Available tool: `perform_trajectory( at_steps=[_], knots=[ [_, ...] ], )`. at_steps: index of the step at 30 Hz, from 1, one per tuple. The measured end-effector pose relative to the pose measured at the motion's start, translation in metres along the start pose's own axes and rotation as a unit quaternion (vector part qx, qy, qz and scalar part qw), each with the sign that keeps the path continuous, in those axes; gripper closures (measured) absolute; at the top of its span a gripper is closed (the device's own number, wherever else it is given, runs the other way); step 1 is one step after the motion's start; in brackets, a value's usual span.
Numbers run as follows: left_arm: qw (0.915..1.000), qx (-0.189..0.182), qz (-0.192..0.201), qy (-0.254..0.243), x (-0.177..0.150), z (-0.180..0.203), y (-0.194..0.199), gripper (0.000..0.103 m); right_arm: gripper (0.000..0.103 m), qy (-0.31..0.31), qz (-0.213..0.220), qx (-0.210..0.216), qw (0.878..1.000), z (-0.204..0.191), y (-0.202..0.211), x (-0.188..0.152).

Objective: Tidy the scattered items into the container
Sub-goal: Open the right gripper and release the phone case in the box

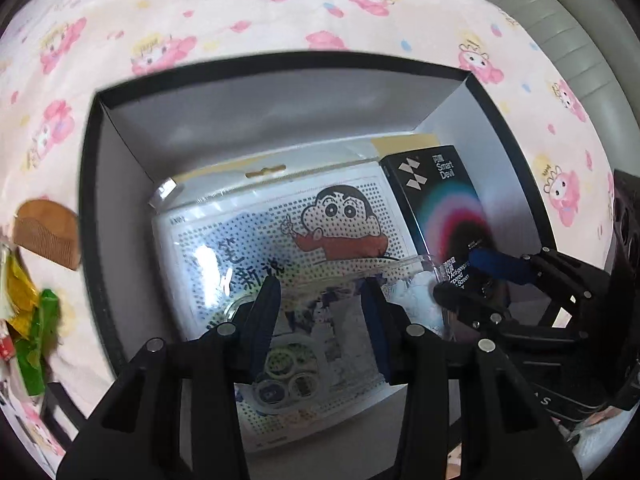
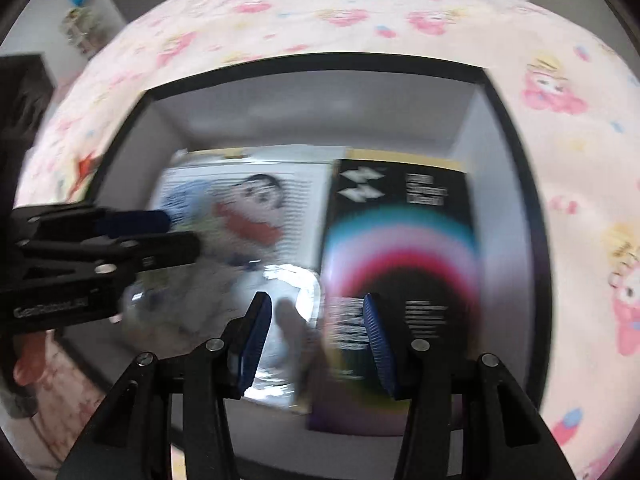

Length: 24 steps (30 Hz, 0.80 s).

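I have both grippers hanging over the black-rimmed box (image 1: pixel 90 184) that sits on the pink cartoon-print bedsheet (image 1: pixel 280 8), both pointing steeply down into it. Inside lie a white cartoon-printed pack (image 1: pixel 248 232) in glossy plastic and, beside it on the right, a black screen-protector box (image 1: pixel 436 200) with a rainbow arc on its face.

My left gripper (image 1: pixel 320 300) has its jaws roughly half apart with a clear, flat plastic piece (image 1: pixel 360 268) between them. It looks like a transparent case. I cannot tell for sure whether the pads touch it, but they appear to stand clear of its edges. My right gripper (image 2: pixel 316 320) is likewise about half open over the seam between the two packs, with nothing gripped; that view is smeared with motion blur.

Still outside the box, to its left on the sheet, I see a wooden comb (image 1: pixel 48 232) and some green and yellow wrappers (image 1: pixel 32 320).

Judging the handling: the clear piece is probably light, stiff and slippery, and likely to skid on the glossy pack beneath, so I would take it across its narrow edges, not its faces. The comb is light and rigid; I would take it by the solid spine, away from the fine teeth. The wrappers are soft and crinkly, so I would grip them at the bunched middle.
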<state>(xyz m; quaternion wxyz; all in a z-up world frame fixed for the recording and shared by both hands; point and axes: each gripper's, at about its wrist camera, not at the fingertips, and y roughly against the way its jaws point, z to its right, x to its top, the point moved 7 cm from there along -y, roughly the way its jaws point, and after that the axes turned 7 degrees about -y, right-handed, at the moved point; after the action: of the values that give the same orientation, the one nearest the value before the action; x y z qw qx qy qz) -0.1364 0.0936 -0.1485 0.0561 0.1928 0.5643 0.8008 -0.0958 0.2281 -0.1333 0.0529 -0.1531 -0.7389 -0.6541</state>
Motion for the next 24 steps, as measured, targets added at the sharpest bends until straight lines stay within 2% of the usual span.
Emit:
perform_trajectory(
  at_steps=[3, 5, 7, 9, 14, 17, 20, 24],
  knots=[
    [1.0, 0.005, -0.006, -0.004, -0.001, 0.002, -0.002, 0.058, 0.059, 0.004, -0.018, 0.02, 1.0, -0.004, -0.004, -0.006],
    [0.9998, -0.005, -0.016, -0.004, -0.007, 0.006, -0.001, 0.05, 0.059, 0.015, -0.03, 0.044, 0.998, -0.013, -0.006, -0.01],
    [0.9997, -0.019, -0.016, -0.007, -0.013, 0.008, -0.002, 0.05, 0.059, 0.037, -0.033, 0.056, 0.997, -0.025, -0.006, -0.015],
    [0.9997, -0.026, 0.001, -0.004, -0.013, 0.008, 0.003, 0.051, 0.059, 0.05, -0.03, 0.06, 0.996, -0.032, -0.003, -0.02],
    [0.9992, -0.01, 0.038, 0.001, 0.011, 0.005, 0.01, 0.051, 0.059, 0.018, 0.003, 0.011, 1.0, -0.012, 0.003, -0.006],
    [0.9998, -0.006, 0.014, 0.01, 0.017, -0.002, -0.004, 0.051, 0.059, -0.002, -0.002, 0.001, 1.0, -0.003, 0.001, -0.005],
    [0.9995, 0.0, -0.024, 0.018, 0.009, -0.005, -0.02, 0.051, 0.059, -0.001, -0.017, 0.01, 1.0, 0.001, 0.0, -0.01],
    [0.9995, -0.01, -0.029, 0.01, -0.006, -0.001, -0.014, 0.05, 0.059, 0.023, -0.033, 0.042, 0.998, -0.016, 0.001, -0.017]
  ],
)
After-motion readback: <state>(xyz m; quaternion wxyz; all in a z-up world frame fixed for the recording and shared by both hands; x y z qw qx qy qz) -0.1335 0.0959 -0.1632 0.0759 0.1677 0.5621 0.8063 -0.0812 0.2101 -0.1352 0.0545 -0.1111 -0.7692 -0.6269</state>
